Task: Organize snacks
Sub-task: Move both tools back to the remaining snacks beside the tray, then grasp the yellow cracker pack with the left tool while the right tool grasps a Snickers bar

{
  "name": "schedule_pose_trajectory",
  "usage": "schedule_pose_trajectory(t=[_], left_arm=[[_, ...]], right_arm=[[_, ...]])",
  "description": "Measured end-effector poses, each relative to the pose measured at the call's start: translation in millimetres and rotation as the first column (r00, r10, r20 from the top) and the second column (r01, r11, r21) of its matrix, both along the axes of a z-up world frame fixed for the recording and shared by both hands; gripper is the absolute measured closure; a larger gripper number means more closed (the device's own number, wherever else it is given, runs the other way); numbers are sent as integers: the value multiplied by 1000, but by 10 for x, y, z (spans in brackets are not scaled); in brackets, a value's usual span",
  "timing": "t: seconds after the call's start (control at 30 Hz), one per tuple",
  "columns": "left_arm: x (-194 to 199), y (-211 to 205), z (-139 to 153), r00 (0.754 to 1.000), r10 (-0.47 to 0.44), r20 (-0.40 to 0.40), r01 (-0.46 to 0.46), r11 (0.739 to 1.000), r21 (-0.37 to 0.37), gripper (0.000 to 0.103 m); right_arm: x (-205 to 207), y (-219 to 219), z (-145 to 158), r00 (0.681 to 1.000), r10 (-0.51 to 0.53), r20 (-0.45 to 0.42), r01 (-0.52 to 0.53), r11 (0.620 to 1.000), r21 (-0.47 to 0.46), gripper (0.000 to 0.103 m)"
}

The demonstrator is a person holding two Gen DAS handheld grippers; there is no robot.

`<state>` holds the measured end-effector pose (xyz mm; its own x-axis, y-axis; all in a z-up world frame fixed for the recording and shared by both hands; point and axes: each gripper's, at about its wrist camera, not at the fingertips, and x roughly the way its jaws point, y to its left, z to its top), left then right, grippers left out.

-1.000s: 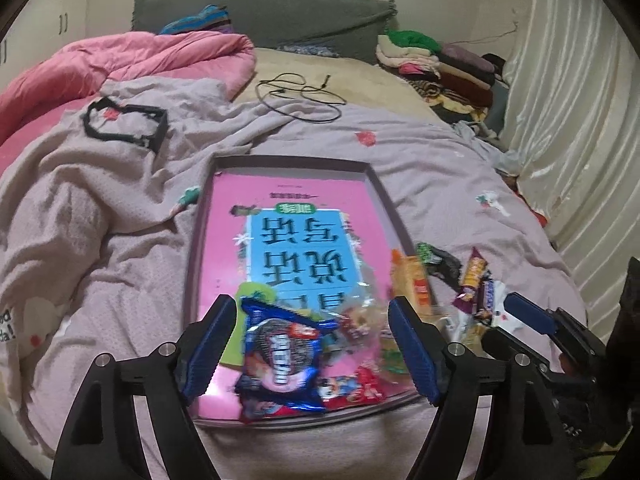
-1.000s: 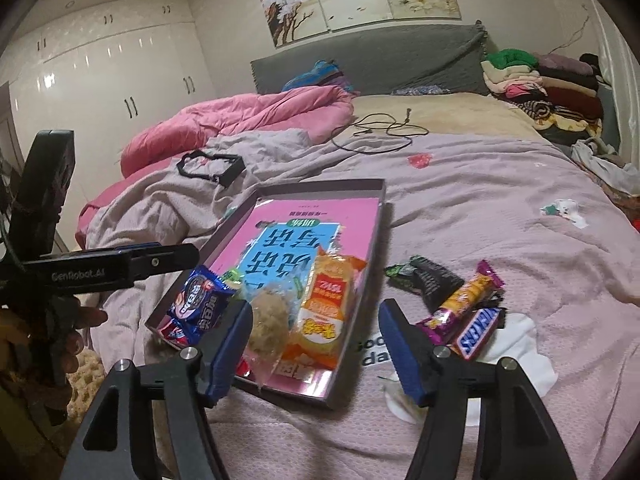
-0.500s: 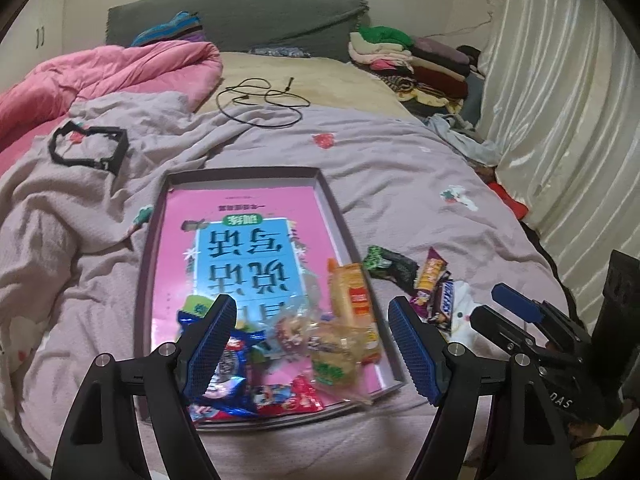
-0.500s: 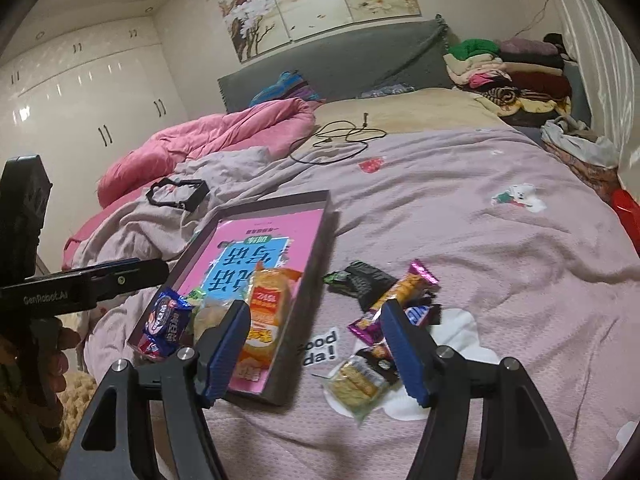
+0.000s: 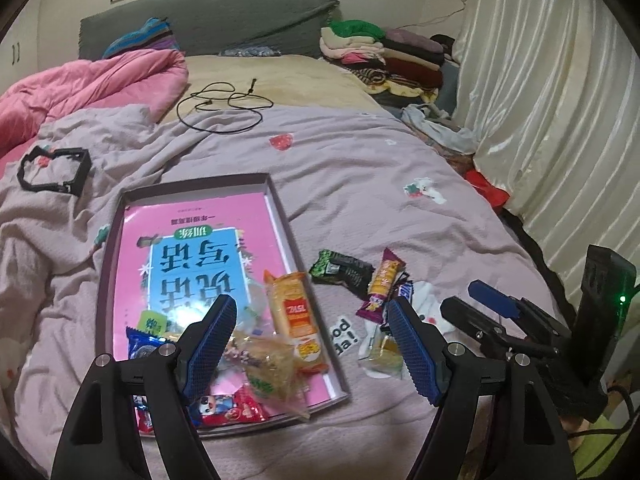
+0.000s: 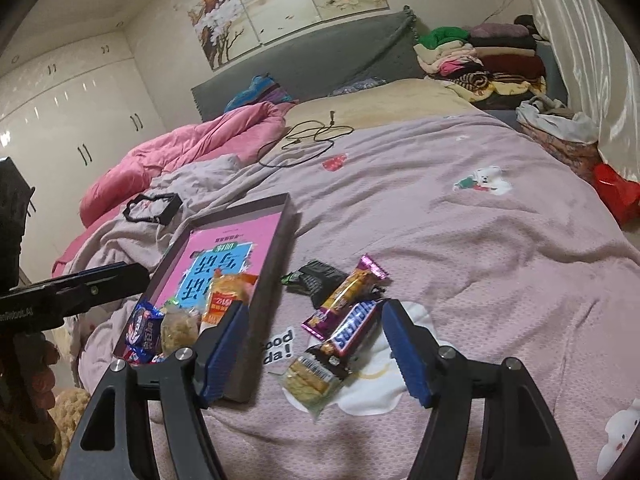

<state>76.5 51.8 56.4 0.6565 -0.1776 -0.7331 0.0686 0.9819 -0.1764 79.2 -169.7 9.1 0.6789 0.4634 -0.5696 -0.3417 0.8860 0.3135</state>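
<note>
Right wrist view: we hover over loose snacks on the bed [image 6: 460, 240], beside the tray's [image 6: 276, 272] right edge.
Our right gripper [image 6: 316, 344] hangs released and empty above the Snickers bar [image 6: 354, 326] and the cracker packet [image 6: 314, 376]; our left gripper [image 5: 312, 344] gapes empty over the tray's near edge. Both snacks look light and crinkly, probably slippery; we'd pinch the stiff bar across its middle.
</note>
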Motion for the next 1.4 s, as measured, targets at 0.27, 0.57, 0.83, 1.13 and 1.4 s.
schedule_pose_trajectory(t=[0.27,0.57,0.83,1.13,1.4], left_arm=[[52,-98,22,1000,-14,-11,14,1000,2,24],[136,-386,-149,992,-104,-76,105,994,21,24],[105,-826,-477,961,-239,-141,259,955,142,24],[170,-1143,-801,918,-329,-219,369,912,179,37],[248,-1191,-982,913,-325,-247,369,916,158,43]], right_arm=[[66,-273,16,998,-65,3,65,998,21,34],[150,-358,-88,996,-80,-33,81,997,19,34],[268,-400,-216,994,-41,-101,44,998,34,34],[493,-175,-410,976,62,-208,-65,998,-7,37],[686,32,-664,944,105,-313,-117,993,-21,51]])
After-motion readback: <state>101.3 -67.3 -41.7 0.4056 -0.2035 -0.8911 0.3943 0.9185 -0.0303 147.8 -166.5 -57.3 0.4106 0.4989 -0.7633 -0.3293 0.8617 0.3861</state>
